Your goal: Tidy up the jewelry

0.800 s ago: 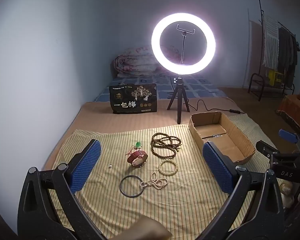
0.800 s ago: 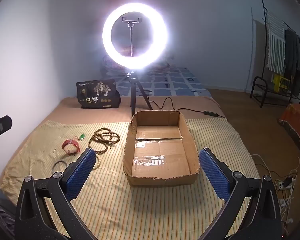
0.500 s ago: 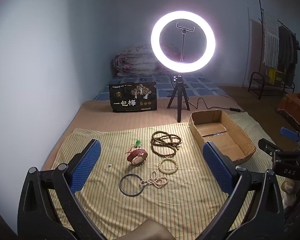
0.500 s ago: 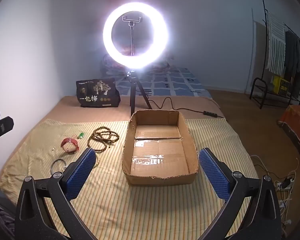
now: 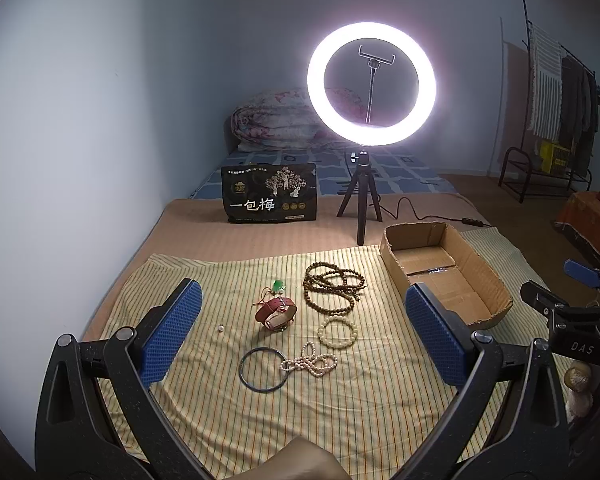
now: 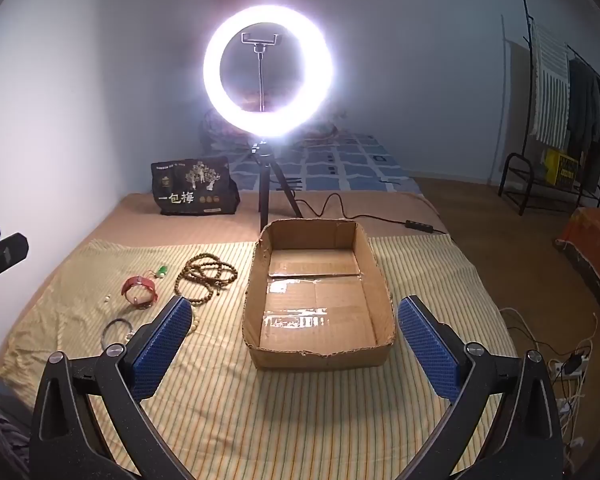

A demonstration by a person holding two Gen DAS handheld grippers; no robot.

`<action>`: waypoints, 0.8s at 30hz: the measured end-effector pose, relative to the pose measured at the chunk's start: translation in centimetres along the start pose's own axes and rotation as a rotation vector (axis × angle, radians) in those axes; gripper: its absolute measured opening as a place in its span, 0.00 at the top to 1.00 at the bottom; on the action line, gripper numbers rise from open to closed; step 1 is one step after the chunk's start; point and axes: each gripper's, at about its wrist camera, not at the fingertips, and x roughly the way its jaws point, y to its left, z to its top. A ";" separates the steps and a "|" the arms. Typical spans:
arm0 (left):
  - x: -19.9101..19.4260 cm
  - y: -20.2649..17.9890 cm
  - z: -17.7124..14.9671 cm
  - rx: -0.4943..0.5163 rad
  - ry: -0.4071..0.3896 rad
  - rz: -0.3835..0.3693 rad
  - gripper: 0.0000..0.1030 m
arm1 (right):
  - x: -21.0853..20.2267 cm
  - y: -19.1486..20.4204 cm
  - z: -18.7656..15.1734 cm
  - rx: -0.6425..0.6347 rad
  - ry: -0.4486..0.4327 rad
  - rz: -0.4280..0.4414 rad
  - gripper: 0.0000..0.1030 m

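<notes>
Jewelry lies on a striped yellow cloth (image 5: 228,420): a long brown bead necklace (image 5: 332,292), a red watch (image 5: 277,313), a green pendant (image 5: 278,285), a pale bead bracelet (image 5: 337,332), a dark bangle (image 5: 263,369), a pearl strand (image 5: 311,363) and one loose pearl (image 5: 221,327). An open cardboard box (image 6: 374,268) stands to their right, nothing inside. My left gripper (image 5: 300,340) hovers open above the jewelry. My right gripper (image 6: 294,340) hangs open over the box's near end. The brown necklace (image 6: 206,276) and red watch (image 6: 140,290) also show in the right wrist view.
A lit ring light on a tripod (image 5: 370,84) stands behind the cloth, its cable (image 6: 340,208) trailing right. A black printed bag (image 5: 271,198) leans at the back left. A wall bounds the left side; a clothes rack (image 6: 560,100) is far right.
Both views have shifted only slightly. The jewelry and box lie where they were, and both grippers stay open.
</notes>
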 end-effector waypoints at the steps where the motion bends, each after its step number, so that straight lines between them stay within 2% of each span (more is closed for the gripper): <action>1: 0.1 0.0 0.0 0.000 0.001 0.001 0.00 | 0.0 0.0 0.0 0.000 0.000 0.001 0.01; 24: 0.1 0.2 0.1 -0.005 -0.001 0.002 0.00 | 0.0 0.0 -0.2 0.008 0.007 0.003 0.01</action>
